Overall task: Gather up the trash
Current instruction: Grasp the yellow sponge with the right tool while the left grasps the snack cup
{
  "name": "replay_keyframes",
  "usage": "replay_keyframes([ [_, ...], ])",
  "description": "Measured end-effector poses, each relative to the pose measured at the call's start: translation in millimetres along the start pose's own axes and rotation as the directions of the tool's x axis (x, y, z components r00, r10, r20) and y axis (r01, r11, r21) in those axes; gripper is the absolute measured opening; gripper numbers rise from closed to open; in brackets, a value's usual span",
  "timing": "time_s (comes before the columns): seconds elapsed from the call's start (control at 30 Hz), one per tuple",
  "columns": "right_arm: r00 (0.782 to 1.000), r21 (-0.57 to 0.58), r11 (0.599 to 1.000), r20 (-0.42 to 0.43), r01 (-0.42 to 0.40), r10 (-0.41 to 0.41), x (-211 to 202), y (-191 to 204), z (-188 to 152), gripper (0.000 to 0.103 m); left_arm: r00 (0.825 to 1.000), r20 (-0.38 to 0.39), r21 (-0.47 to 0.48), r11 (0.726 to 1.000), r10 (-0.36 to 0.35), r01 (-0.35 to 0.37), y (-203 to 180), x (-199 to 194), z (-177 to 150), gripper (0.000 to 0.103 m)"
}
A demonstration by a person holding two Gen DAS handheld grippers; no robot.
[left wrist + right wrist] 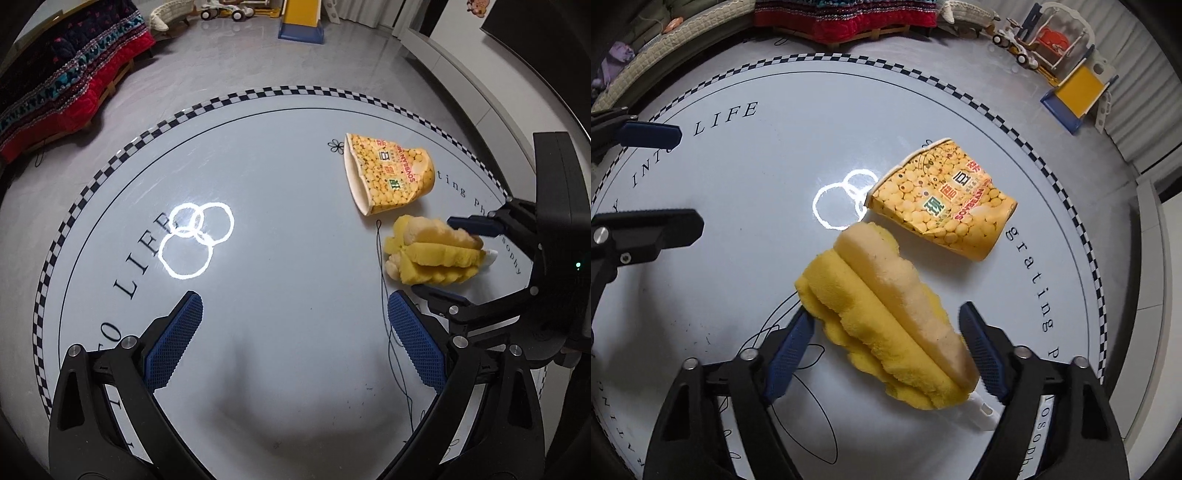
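Note:
A crushed yellow paper cup (389,173) with a soybean print lies on its side on the round white table (258,155); it also shows in the right wrist view (942,206). Beside it lies a yellow fluffy duster head (432,254) with a white plastic end, seen close in the right wrist view (886,321). My right gripper (886,332) is open, its jaws on either side of the duster head and not closed on it; it shows from the side in the left wrist view (447,258). My left gripper (295,325) is open and empty over bare table.
The table has a checkered rim (295,90) and printed lettering. A thin black thread (384,295) lies near the duster head. Beyond the table are a red patterned blanket (66,81), toy vehicles (1034,40) and a yellow slide (1078,92) on the grey floor.

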State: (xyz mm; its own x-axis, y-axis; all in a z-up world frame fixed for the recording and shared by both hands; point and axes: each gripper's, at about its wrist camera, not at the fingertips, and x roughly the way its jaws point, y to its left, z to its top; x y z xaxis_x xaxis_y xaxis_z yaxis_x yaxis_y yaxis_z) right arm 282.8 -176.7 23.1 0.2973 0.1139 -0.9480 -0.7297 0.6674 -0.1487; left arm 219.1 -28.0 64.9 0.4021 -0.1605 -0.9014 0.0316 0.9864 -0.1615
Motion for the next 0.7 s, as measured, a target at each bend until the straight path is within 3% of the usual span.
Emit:
replay_keyframes([
  [0.23,1.0,0.137,0.991,0.02,-0.002,0.0,-18.8,-32.9,-24.9,0.056,0.999,-0.01,-0.009,0.999,-0.031,0.03,-26.2,11.7,21.8,0.097],
  [0.5,0.999,0.414,0.909,0.037,-0.048,0.036,-38.2,-99.1,-71.2,0.054,0.998,-0.035,0.003,0.998,-0.057,0.057,-72.4,26.2,51.3,0.097],
  [0.7,0.997,0.494,0.866,0.069,-0.075,0.047,-47.7,-122.1,-90.7,0.054,0.999,-0.016,0.023,0.999,-0.039,0.04,-108.4,44.2,76.3,0.097],
])
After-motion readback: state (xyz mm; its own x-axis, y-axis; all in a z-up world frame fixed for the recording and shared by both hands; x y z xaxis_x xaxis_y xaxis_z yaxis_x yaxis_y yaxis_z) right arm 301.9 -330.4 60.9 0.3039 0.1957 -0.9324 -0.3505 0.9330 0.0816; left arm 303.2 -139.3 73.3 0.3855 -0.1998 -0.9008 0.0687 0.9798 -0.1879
